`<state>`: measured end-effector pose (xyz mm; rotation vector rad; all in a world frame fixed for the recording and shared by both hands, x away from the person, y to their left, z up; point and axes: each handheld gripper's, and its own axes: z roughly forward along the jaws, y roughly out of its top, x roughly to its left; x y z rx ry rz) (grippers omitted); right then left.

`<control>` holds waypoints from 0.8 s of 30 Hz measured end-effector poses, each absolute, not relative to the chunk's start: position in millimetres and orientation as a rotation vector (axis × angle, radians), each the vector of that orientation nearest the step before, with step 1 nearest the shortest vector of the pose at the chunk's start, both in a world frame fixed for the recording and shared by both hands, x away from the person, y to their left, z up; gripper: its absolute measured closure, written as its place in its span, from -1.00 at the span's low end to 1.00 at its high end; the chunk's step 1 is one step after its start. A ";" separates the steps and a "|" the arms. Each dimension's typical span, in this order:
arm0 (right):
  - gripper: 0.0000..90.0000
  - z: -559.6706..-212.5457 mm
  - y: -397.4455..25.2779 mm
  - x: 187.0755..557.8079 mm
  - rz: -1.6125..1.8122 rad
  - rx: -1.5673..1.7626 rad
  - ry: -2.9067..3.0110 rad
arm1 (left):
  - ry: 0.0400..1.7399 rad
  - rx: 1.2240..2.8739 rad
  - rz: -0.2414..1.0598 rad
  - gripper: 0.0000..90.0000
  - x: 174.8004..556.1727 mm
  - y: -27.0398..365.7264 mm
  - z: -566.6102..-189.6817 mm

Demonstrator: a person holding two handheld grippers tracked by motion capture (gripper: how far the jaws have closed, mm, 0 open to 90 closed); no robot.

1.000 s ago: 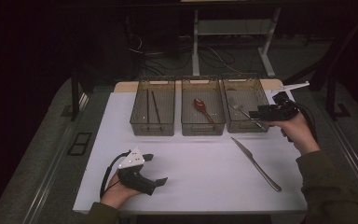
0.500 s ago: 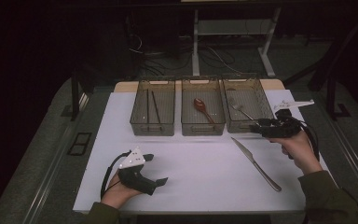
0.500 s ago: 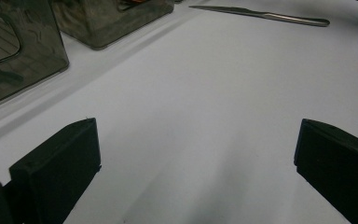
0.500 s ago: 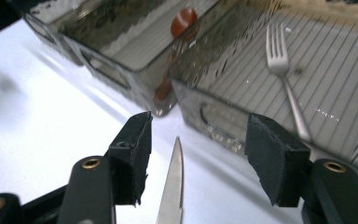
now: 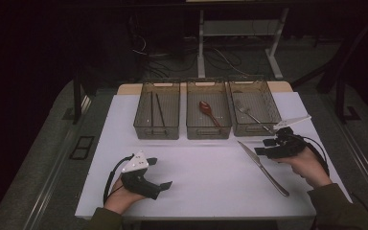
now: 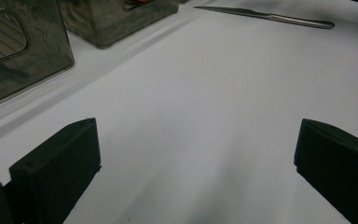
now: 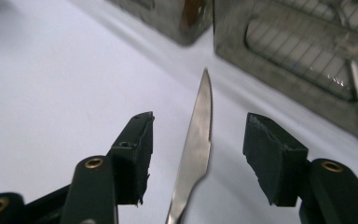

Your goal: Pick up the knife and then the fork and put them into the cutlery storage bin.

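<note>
A metal table knife [image 5: 263,166] lies on the white table [image 5: 206,182], right of centre, with its tip pointing toward the bins. My right gripper [image 5: 264,147] is open just over the blade end. In the right gripper view the blade [image 7: 192,161] runs up between the two spread jaws of that gripper [image 7: 200,129], untouched by either. My left gripper [image 5: 158,173] rests at the front left of the table, open and empty. In the left gripper view its jaws [image 6: 196,158] stand wide apart over bare table, and the knife [image 6: 270,17] lies far ahead.
Three clear bins stand in a row at the back. The left bin [image 5: 157,128] holds chopsticks, the middle bin [image 5: 208,128] a dark spoon [image 5: 208,111], and the right bin [image 5: 252,127] a fork [image 5: 249,113]. The fork bin's wall [image 7: 298,51] is close ahead of my right gripper.
My right gripper has come back from the fork bin toward the person, and lower, to straddle the knife's blade. The left gripper has stayed put.
</note>
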<state>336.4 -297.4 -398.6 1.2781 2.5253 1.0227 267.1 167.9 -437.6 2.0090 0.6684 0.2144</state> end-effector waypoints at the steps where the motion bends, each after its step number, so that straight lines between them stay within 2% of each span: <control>1: -0.03 -399.1 -296.6 335.1 1.001 1.274 2.534 | 0.668 2.010 0.214 -1.00 267.2 167.8 -437.6; 10: 0.07 -400.5 -291.8 327.5 0.862 1.293 2.646 | 0.667 2.013 0.216 -1.00 267.6 167.7 -438.3; 24: 0.33 -414.9 -284.1 322.9 0.519 1.349 2.775 | 0.667 2.015 0.213 -1.00 267.6 167.8 -438.6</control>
